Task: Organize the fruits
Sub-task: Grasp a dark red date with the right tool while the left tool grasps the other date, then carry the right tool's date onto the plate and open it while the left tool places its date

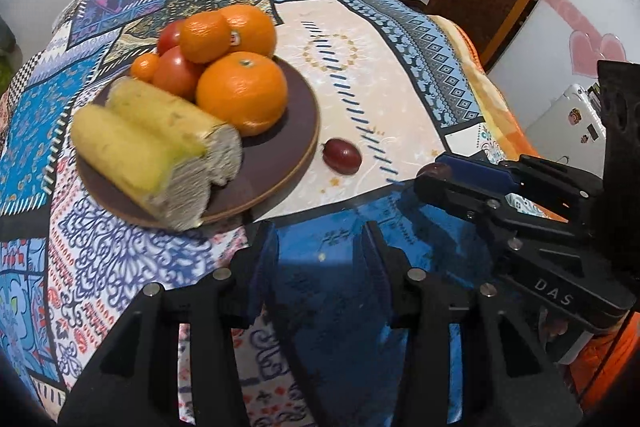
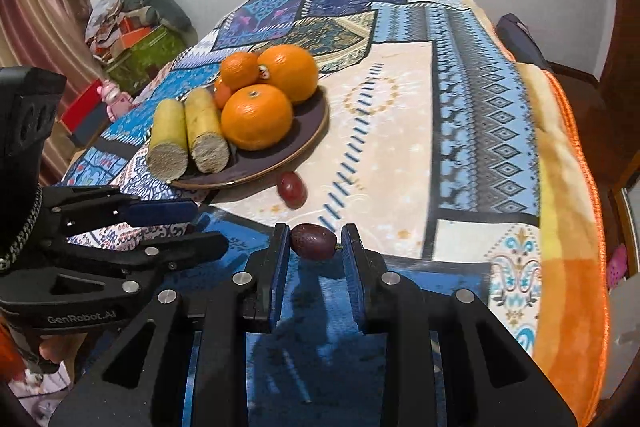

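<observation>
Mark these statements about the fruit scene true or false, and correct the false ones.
1. A grape sits between the right hand-held gripper's fingers. True.
2. Another grape lies on the plate. False: it lies on the cloth beside the plate.
3. The left hand-held gripper holds an orange. False: it is open and holds nothing.
4. Two cut sugarcane pieces lie side by side at the plate's edge. True.
5. The oranges are piled on the plate. True.
</observation>
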Available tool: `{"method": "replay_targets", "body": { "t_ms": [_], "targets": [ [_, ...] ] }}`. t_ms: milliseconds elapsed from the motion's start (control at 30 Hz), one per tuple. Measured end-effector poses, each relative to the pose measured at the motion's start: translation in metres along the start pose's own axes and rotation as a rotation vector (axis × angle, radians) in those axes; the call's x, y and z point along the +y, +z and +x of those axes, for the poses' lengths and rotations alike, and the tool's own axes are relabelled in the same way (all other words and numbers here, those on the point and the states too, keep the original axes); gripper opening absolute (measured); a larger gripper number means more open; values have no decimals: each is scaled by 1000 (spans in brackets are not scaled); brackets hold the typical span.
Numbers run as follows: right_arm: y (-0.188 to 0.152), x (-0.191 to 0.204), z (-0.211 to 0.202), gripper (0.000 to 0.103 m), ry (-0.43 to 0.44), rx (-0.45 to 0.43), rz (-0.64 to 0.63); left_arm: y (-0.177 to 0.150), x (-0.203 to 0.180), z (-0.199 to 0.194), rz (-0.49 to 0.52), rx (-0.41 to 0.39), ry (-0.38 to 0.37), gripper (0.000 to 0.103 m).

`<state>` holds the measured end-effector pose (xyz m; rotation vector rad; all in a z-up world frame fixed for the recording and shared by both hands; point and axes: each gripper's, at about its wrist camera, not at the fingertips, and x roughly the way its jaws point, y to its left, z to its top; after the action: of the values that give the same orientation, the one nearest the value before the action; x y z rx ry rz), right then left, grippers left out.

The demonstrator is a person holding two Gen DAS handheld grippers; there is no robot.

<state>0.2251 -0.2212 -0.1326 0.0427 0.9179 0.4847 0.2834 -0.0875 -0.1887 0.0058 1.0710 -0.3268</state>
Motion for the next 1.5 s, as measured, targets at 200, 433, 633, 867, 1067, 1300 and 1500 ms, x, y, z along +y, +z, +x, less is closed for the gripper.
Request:
{"method": "replay_targets", "body": {
  "t_ms": [200, 433, 633, 867, 1067, 1300, 1500],
  "targets": [
    [1, -12, -8, 24, -17, -17, 13, 14, -12, 10, 1, 0, -7, 41],
    [3, -23, -10, 24, -21, -29, 31, 30, -13, 25, -4, 21, -26, 33],
    [2, -26, -8, 24, -16, -28, 38, 37, -14, 36, -1, 31, 14, 32],
    [0, -30, -5, 25, -18, -24, 50, 41, -12, 46, -12, 38, 16, 18],
    [3, -26, -6, 25, -15, -26, 42, 40, -6, 34, -22, 18, -6, 18],
    [17, -13, -5, 24, 9, -53, 22, 44, 11, -14, -23, -70, 5, 18],
    [33, 7, 2, 24, 37, -65, -17, 54, 39, -50, -37, -138, 63, 18]
  ]
}}
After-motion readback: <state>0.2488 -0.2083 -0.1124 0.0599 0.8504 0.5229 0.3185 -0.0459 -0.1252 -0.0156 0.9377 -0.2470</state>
